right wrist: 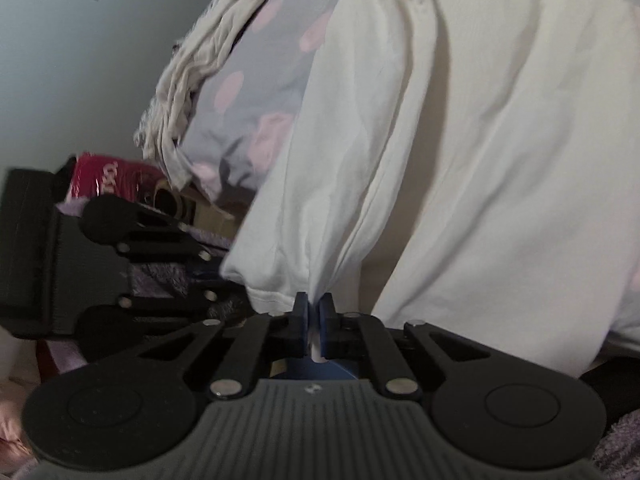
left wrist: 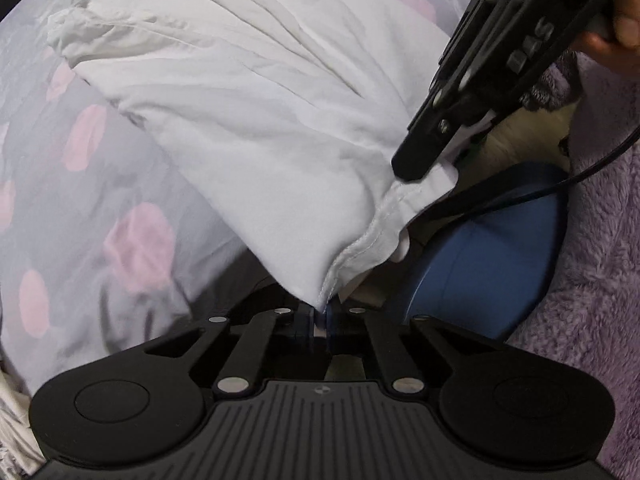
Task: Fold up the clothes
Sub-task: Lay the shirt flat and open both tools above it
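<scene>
While my left gripper (left wrist: 322,316) points down over the bed, its fingers (left wrist: 308,320) are pinched tight on the stitched hem of the white garment (left wrist: 248,120), with only a thin fold of cloth between the blue pads. The rest of the garment stretches away from that corner in long creases and lies across the grey bedcover (left wrist: 80,208) with its pink spots. My right gripper (right wrist: 314,312) is likewise closed on the same hem a little further along, its fingers (right wrist: 301,312) squeezing a bunched tuck of white fabric; in the left wrist view it comes in from the upper right, my hand (left wrist: 618,20) wrapped round its handle. Between the two grips the hem hangs slack and puckered. A blue rounded object (left wrist: 492,264) sits just below the hem, beside a fuzzy purple blanket (left wrist: 592,280). A rumpled cream cloth (right wrist: 192,68) lies along the far edge of the bedcover.
</scene>
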### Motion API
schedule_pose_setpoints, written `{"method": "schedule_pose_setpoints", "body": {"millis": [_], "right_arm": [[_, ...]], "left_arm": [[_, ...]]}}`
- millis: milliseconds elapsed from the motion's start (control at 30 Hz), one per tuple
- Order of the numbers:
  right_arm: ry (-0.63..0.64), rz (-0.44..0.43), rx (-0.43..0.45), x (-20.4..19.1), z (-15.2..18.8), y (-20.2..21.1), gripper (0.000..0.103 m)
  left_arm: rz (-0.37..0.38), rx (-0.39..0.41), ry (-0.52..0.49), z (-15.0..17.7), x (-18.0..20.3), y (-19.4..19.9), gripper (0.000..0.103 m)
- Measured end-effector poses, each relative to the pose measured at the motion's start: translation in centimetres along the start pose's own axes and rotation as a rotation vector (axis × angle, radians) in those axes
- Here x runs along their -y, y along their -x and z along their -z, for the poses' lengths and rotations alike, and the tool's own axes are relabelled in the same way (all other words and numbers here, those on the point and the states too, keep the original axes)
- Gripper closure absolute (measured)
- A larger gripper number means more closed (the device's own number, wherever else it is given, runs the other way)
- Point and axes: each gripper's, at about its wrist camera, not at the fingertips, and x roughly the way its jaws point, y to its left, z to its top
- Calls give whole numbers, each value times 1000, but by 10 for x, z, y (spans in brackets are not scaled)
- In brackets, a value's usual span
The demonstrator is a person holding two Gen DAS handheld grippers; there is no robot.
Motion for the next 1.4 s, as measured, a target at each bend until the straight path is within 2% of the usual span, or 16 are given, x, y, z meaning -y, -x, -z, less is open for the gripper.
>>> {"method": "schedule_pose_setpoints", "body": {"millis": [200,333,367,400,433,467,500,633,700,867,967,1067,1233,1267,1300,1400], "right_arm": [[66,86,-47,-5,-2,-20,97],[98,114,-52,-6,-2,-22,87],[107,117,-47,-5,-2,-20,80],[115,120,-43,-4,-1,-18,72],[126,130,-36,-4,-1,-16,68],[137,142,-28,-5,-1,-13,65],[148,155,-20,-6,-1,-11,65],[175,182,10,-8,0,3,64],[186,199,32,-8,1,10,62],[199,206,75,-6,0,18,61],[192,185,101,-6,-2,20,61],[183,181,104,-1,-6,20,61],[168,161,101,6,-18,17,61],[165,154,98,8,-21,16,61],[161,147,95,9,-24,16,61],[153,130,86,13,-31,13,61]], "left_arm": [[85,-58,43,6,-20,9,99],[79,-24,79,1,-45,30,99],[71,-6,98,-1,-55,36,98],[61,14,118,-7,-64,42,96],[48,40,139,-14,-72,46,94],[39,66,162,-26,-87,43,89],[32,89,187,-35,-97,47,82],[-14,156,290,-81,-139,52,71],[-50,171,349,-106,-160,49,60],[-36,204,499,-165,-219,38,60],[-87,209,578,-192,-255,30,60],[-119,192,612,-215,-295,15,60],[-132,128,611,-244,-324,-16,59],[-137,109,611,-248,-328,-25,67],[-141,88,610,-252,-333,-34,85],[-130,37,602,-259,-343,-57,95]]}}
